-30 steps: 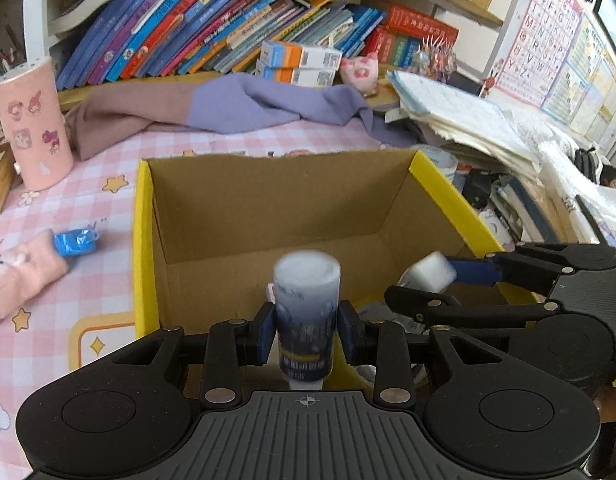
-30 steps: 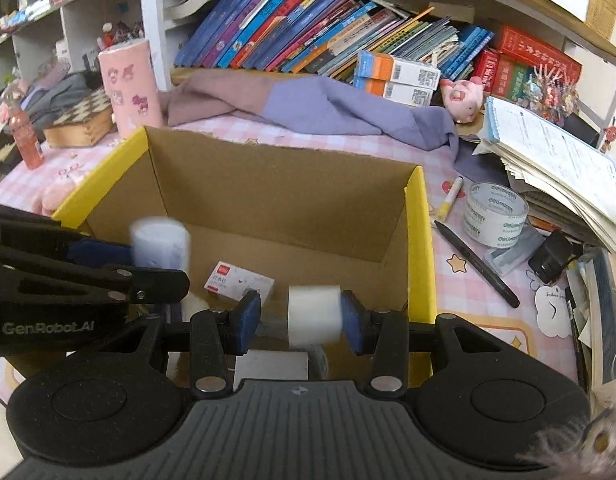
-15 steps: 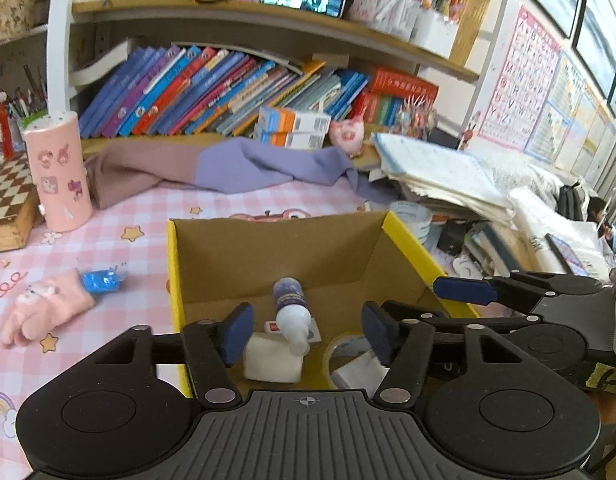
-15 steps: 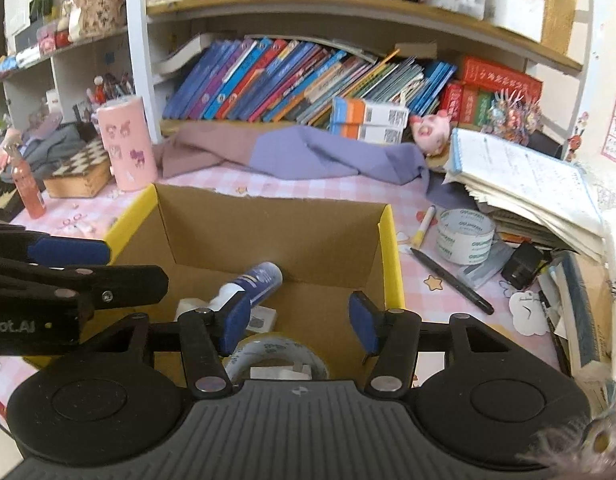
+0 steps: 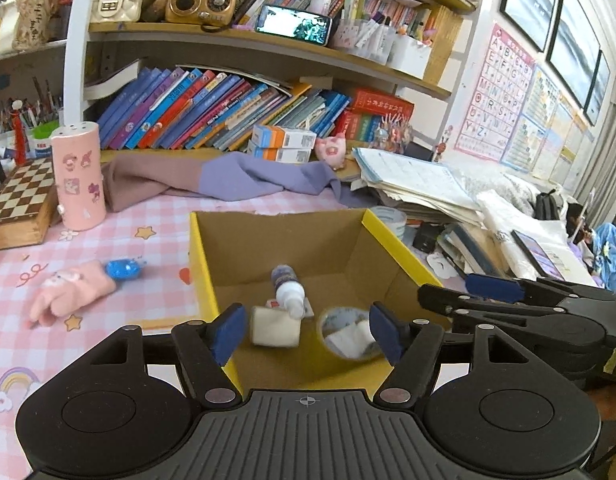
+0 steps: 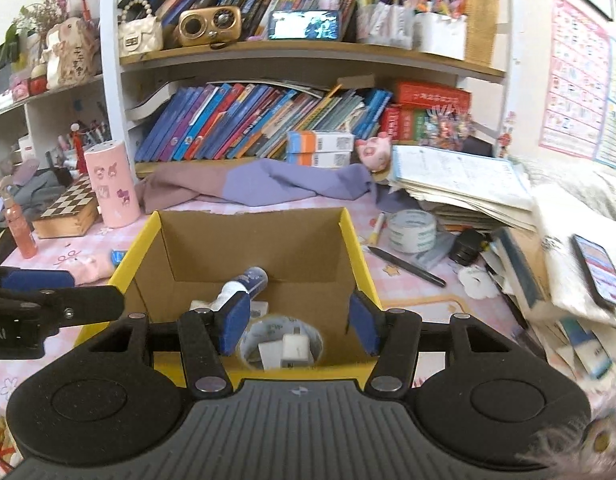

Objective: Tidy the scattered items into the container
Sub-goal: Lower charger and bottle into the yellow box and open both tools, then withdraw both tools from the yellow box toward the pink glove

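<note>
Item: cardboard box point(image 5: 284, 240), ahead of my left gripper point(image 5: 304, 334), jaws opening, empty; right gripper point(image 6: 298, 320) parted, empty. Bottle point(image 5: 287, 290) inside. Risk: I may snag the yellow rim leaving.

Alphabet letters A to Z stand on the pink poster point(image 5: 492, 92), far right of the hand-held gripper.

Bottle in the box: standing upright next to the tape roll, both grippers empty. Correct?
Not quite. The bottle lies on its side in the cardboard box, beside the tape roll, as the left wrist view shows. The left gripper and right gripper are empty.
</note>
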Available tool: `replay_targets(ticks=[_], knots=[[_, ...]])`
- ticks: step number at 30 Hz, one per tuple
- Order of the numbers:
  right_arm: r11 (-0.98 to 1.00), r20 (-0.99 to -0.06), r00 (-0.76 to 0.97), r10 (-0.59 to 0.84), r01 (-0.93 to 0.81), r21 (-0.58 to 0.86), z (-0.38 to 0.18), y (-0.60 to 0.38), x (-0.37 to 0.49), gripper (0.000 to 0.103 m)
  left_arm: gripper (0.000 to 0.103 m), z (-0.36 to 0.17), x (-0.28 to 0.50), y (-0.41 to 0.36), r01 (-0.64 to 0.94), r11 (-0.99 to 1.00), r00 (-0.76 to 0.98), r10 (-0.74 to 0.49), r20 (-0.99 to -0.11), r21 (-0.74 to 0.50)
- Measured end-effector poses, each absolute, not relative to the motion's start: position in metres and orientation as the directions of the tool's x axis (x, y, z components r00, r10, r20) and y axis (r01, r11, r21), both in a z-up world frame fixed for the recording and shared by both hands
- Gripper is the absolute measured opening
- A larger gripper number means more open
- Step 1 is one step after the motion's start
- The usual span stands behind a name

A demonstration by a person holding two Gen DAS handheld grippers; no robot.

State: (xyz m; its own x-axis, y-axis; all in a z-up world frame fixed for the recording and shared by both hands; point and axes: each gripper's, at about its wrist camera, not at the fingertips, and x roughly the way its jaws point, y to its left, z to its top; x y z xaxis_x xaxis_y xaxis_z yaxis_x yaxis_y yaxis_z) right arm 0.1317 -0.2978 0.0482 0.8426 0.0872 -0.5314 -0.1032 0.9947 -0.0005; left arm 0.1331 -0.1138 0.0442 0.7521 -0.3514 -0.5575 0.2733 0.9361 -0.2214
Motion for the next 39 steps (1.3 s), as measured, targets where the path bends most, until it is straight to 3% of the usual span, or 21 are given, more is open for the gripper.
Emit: replay_targets(ticks=[21, 39], knots=[[0.999, -0.563, 0.826, -0.025, 0.04, 0.014, 0.031, -0.234, -0.002, 0.054, 0.07, 0.033, 0.034, -0.052, 0.352, 0.912, 0.684, -0.404, -0.608, -0.21], [0.999, -0.599, 0.801, 0.007, -0.03, -0.028, 0.013, -0.192, -0.032, 0.058, 0.071, 0.017, -0.001, -0.022, 0.309, 0.935, 0.673, -0.344, -0.655, -0.173]])
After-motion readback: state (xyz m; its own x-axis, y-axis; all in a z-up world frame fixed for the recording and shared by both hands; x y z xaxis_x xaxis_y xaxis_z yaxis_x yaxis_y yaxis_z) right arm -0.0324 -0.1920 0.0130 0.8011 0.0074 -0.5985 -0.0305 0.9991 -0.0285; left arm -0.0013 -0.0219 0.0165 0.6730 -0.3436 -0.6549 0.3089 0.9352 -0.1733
